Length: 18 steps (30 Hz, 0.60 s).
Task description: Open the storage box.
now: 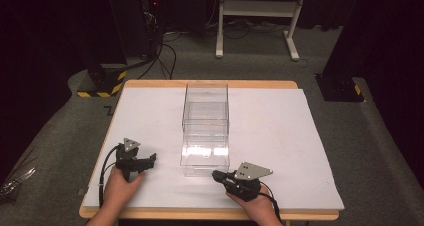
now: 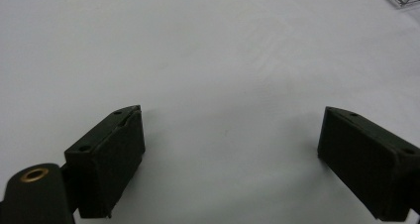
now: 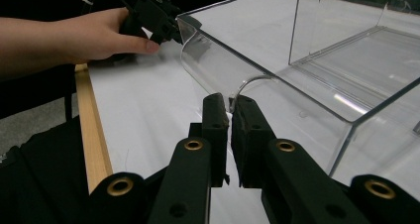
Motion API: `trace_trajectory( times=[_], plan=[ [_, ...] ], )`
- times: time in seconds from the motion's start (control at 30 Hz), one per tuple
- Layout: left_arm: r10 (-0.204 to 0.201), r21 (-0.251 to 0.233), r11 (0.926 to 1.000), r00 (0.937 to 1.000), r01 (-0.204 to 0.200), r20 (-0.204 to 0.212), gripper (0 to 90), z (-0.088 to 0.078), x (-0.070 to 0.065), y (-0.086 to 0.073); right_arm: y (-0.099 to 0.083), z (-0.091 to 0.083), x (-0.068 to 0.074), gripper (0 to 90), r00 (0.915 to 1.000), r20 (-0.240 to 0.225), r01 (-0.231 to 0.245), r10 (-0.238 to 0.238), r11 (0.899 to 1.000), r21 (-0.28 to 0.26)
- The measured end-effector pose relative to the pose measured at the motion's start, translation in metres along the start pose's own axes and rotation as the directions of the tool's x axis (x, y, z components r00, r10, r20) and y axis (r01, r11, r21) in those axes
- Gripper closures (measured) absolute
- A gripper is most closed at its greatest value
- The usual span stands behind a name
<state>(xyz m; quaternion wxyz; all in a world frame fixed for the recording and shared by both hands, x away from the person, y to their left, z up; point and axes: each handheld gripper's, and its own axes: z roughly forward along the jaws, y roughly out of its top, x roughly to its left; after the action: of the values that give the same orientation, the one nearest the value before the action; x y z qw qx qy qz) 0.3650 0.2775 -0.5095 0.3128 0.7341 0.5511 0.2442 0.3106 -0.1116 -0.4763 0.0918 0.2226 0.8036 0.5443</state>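
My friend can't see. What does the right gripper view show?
Two black jaws of the right gripper are shut on the front wall of a clear plastic box on a white table. Farther off, a hand holds the left gripper.

Clear box (image 1: pixel 205 131) on white-topped table (image 1: pixel 280 136)

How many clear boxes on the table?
1: a clear plastic drawer box at the table's middle, its drawer pulled toward the person. The right gripper is shut at its front edge.

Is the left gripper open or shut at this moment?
Open. In the left gripper view the left gripper has its two black jaws standing far apart, with bare white table between them and nothing held.
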Motion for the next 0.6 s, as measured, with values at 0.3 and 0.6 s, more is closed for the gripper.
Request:
trace_trajectory(
  times=[0.3,0.6],
  plan=[
    [0.0,0.0,1.0,1.0,0.0,0.0,11.3,0.0,0.0,0.0,0.004,-0.008,0.0,79.1,0.9997,0.021,0.01,-0.009,1.0,-0.026],
    [0.0,0.001,1.0,1.0,0.0,0.001,11.3,0.0,0.0,0.0,0.01,-0.019,-0.004,77.3,0.9985,0.055,0.005,0.0,0.996,-0.086]
  ],
)
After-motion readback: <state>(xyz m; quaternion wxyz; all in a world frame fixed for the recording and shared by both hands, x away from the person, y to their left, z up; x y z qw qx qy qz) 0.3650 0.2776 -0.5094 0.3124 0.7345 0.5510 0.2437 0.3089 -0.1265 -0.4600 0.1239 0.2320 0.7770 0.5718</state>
